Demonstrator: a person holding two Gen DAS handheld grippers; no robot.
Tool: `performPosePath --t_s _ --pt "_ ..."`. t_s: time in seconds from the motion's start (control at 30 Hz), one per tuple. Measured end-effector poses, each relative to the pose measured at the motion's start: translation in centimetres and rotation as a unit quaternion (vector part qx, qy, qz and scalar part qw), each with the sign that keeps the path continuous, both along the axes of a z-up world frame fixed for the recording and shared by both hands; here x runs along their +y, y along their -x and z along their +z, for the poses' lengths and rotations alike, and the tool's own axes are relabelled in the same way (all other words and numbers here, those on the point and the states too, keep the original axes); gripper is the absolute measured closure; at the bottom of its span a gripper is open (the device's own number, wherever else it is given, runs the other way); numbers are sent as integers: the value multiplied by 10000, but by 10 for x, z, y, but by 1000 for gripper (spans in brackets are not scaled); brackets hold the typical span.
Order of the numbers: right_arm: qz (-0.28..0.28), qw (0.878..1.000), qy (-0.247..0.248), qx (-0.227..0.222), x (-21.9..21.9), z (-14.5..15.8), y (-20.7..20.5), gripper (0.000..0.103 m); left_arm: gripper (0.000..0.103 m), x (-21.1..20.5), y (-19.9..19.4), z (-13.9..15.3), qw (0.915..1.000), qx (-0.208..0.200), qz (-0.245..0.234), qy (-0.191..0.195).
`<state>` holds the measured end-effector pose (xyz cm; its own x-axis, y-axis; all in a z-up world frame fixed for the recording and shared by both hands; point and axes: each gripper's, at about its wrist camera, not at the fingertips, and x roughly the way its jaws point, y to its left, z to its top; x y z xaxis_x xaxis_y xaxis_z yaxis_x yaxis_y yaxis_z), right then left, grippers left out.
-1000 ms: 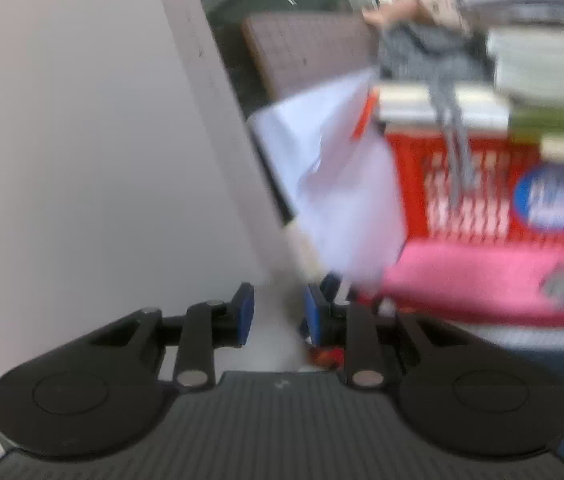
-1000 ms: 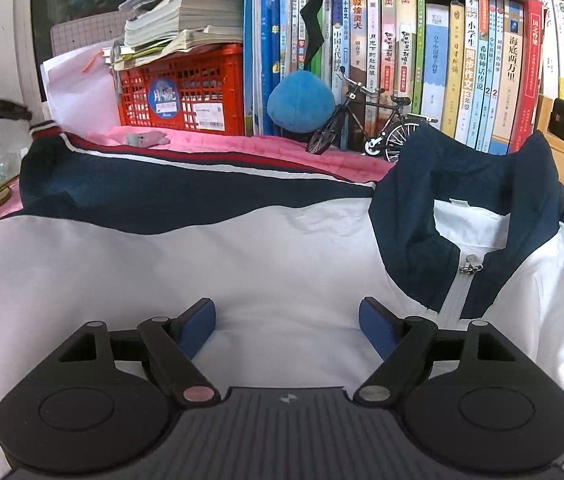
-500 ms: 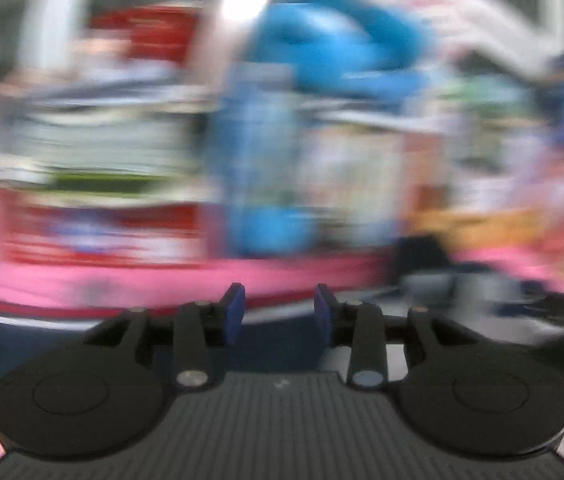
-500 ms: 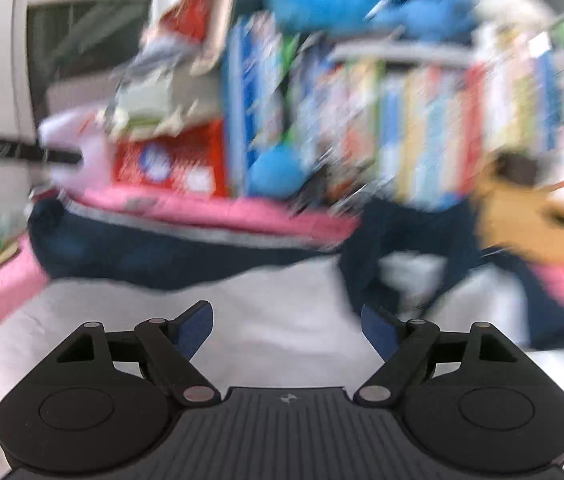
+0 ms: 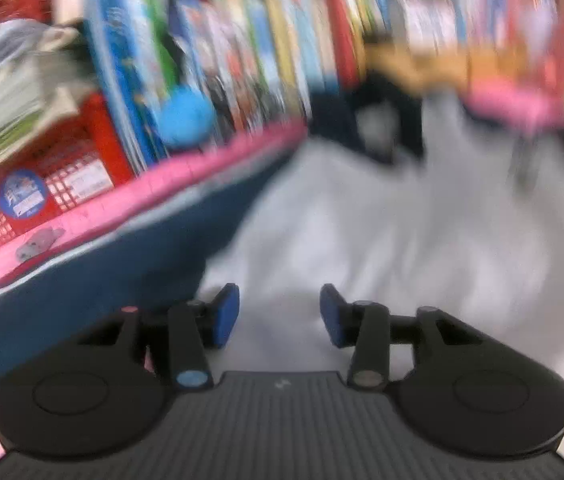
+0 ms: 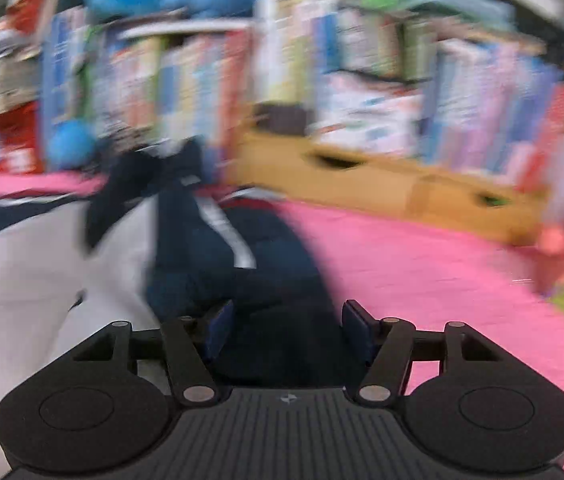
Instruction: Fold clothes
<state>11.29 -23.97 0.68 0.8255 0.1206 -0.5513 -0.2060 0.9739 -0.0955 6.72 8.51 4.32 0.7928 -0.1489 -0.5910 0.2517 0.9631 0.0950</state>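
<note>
Now, your right gripper is closing over the jacket's dark sleeve on the pink cloth, pinching nothing yet; your left gripper (opening, empty) hangs above the white part, so slow down before you grab

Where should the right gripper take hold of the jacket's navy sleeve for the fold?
Probably at the navy sleeve's outer edge beside the pink cloth, coming from the right. The right gripper is closing above it; nothing is pinched yet. Blur hides the cuff.
</note>
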Motion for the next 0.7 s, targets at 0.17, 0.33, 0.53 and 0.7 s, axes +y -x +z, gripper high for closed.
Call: performPosePath --t_s 0.17,0.33,0.53,0.7 --pt "1108 9928 456 80 68 -9 14 40 59 -32 -58 13 9980 -16 -290 566" --pt "1501 9874 490 -11 62 9 42 33 60 -61 -111 -36 9988 354 28 335" --pt "-131 9971 -748 -85 -44 24 -3 20 57 -58 -110 -55 9995 166 -32 251" --pt "-349 9917 -1204 297 -64 -6 -78 21 55 -50 -110 -55 9987 211 11 462"
